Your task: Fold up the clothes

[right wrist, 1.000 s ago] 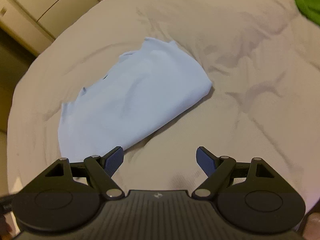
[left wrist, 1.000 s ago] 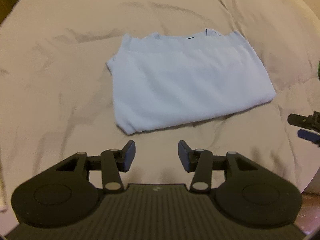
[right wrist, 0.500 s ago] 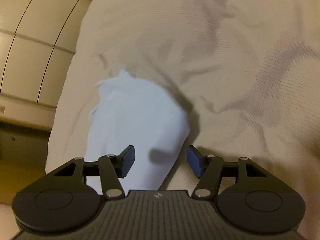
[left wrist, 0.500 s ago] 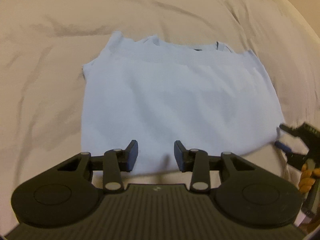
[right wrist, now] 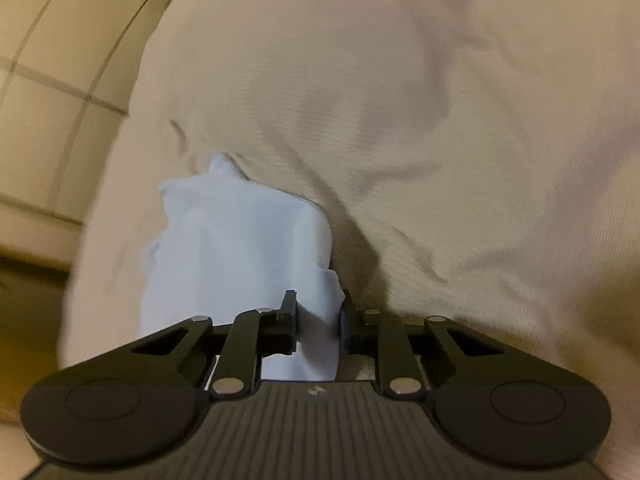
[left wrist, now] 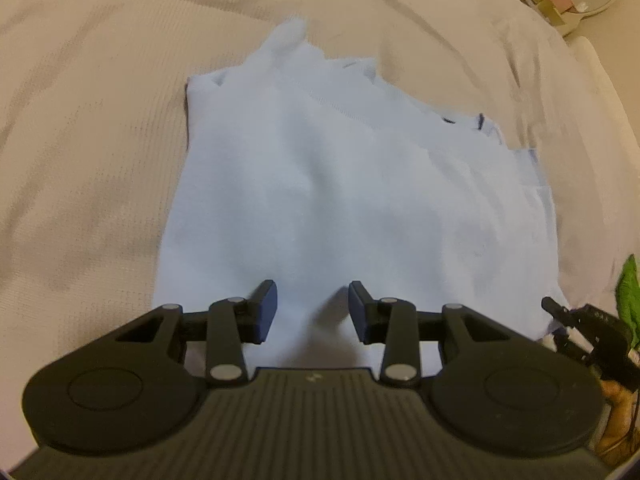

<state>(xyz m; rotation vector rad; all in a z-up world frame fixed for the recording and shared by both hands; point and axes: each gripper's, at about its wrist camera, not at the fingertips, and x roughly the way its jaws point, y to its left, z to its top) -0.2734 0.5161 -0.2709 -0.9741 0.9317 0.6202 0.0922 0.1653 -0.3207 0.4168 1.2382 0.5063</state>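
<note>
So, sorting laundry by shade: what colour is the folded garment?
Pale blue garment, plain, dark trim at the neckline; clearest in the left wrist view.

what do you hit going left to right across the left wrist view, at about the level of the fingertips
beige bedspread → light blue folded garment, with the left gripper over its near edge → right gripper at the garment's right corner → green cloth at the picture's right edge

Hidden and cut-off parts

The pale blue shirt's (left wrist: 360, 208) near hem disappears beneath the left gripper's (left wrist: 312, 312) fingers (left wrist: 262, 312); right of them, the right gripper (left wrist: 580, 332) is cropped, and the green item (left wrist: 630, 300) is unidentifiable.
</note>
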